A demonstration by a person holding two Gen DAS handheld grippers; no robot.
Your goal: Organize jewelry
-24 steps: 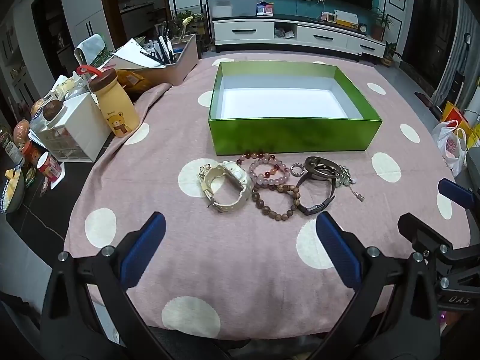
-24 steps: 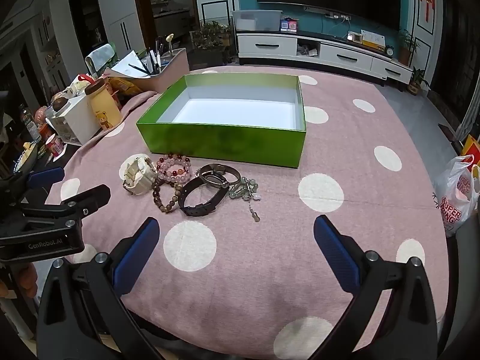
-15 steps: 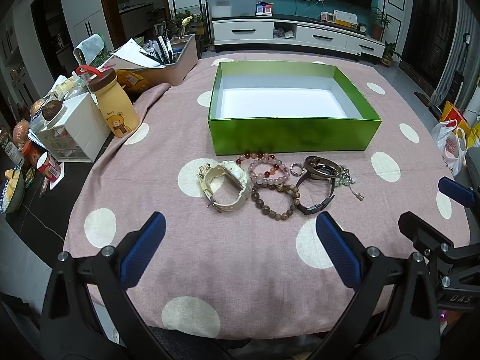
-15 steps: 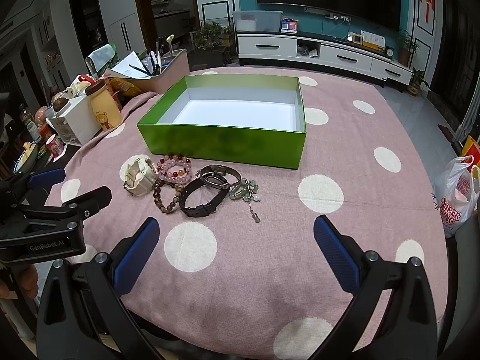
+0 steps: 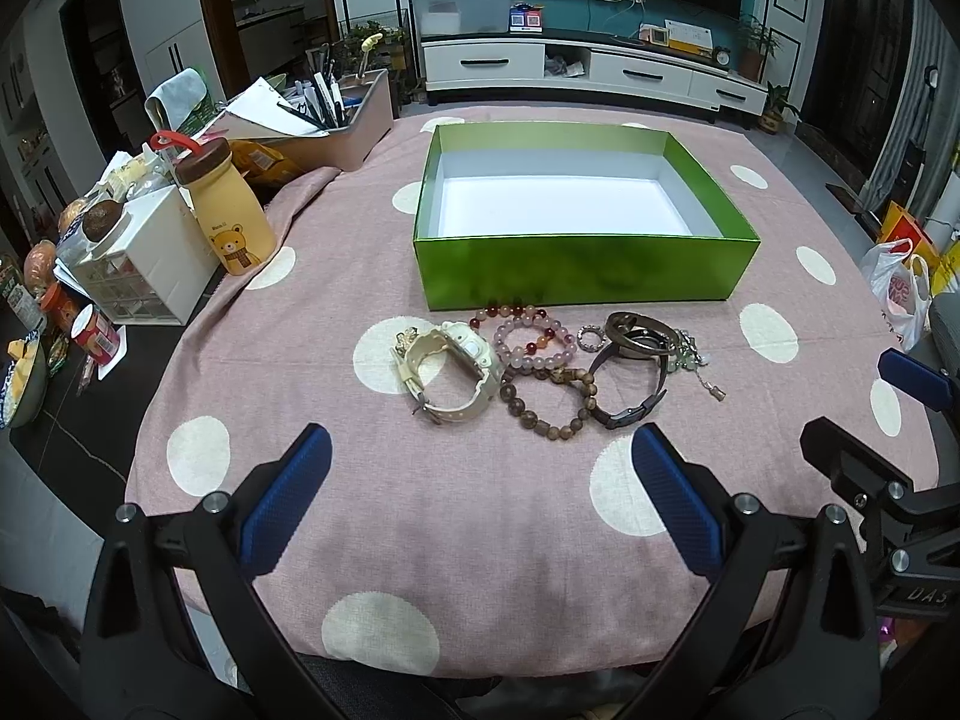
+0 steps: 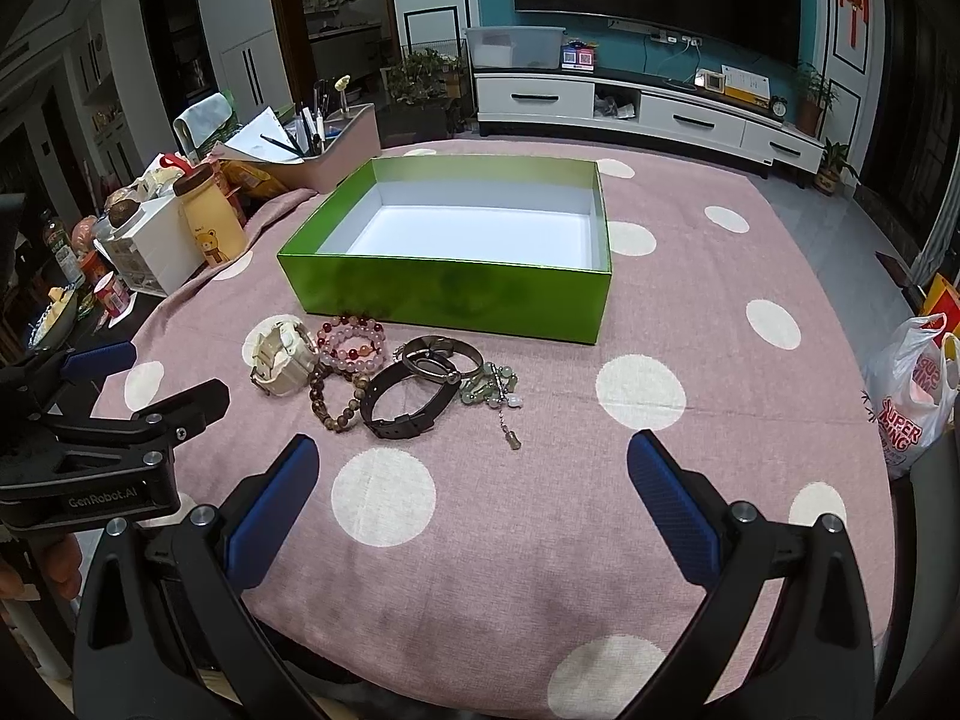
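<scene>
Several pieces of jewelry are clustered on the tablecloth (image 5: 336, 516), ahead of both grippers and touching neither. A cream watch (image 5: 451, 373) is seen at the cluster's left end, straight ahead of the left gripper (image 5: 480, 474). A pink bead bracelet (image 5: 534, 339) is laid just beside it, and a brown bead bracelet (image 5: 549, 397) is laid nearer the tool, touching the pink one. A black watch (image 6: 409, 397) is placed ahead and to the left of the right gripper (image 6: 473, 483), with a metal bangle (image 6: 441, 355) overlapping its far side and a green bead chain (image 6: 495, 391) at the cluster's right end. A small ring (image 5: 591, 337) is seen between the pink bracelet and the bangle.

Beyond the cluster, just past it, a green box (image 5: 582, 273) is set with its white floor bare. Both grippers are held wide apart over the near part of the cloth, nothing being gripped between the blue pads (image 5: 287, 498). Far off to the left of the left gripper, a yellow bottle (image 5: 225, 213) and a white drawer unit (image 5: 150, 252) are seen side by side.
</scene>
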